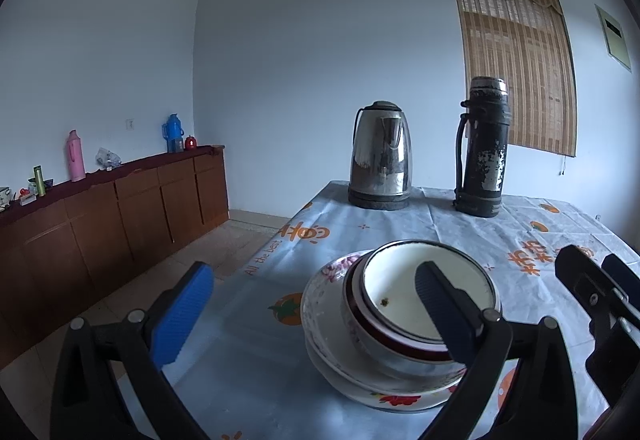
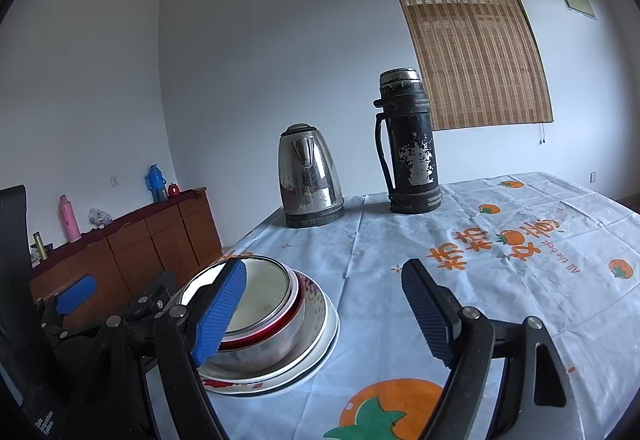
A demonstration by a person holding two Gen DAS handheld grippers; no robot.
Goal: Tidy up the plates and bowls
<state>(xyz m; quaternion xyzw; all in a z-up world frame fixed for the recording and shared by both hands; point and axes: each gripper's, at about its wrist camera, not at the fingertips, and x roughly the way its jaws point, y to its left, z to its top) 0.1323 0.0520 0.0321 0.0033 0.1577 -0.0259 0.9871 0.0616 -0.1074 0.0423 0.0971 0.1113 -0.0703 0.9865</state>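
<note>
Both grippers hover low over the near counter edge, left gripper (image 1: 316, 312) and right gripper (image 2: 324, 314) jaws spread wide, gripping nothing. Between them the bowl (image 1: 420, 316) sits upright, mouth up, nested on stacked plates (image 1: 320, 324). Further back: kettle (image 1: 380, 156), then flask (image 1: 482, 148), both upright.

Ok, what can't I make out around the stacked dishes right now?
- Left wrist view: tool pad hides the top bowl's right rim.
- Right wrist view: tool pad hides the bowl's left side.
- How many dishes are stacked: unclear.
- Plate near edge: cut off by tool arms.
</note>
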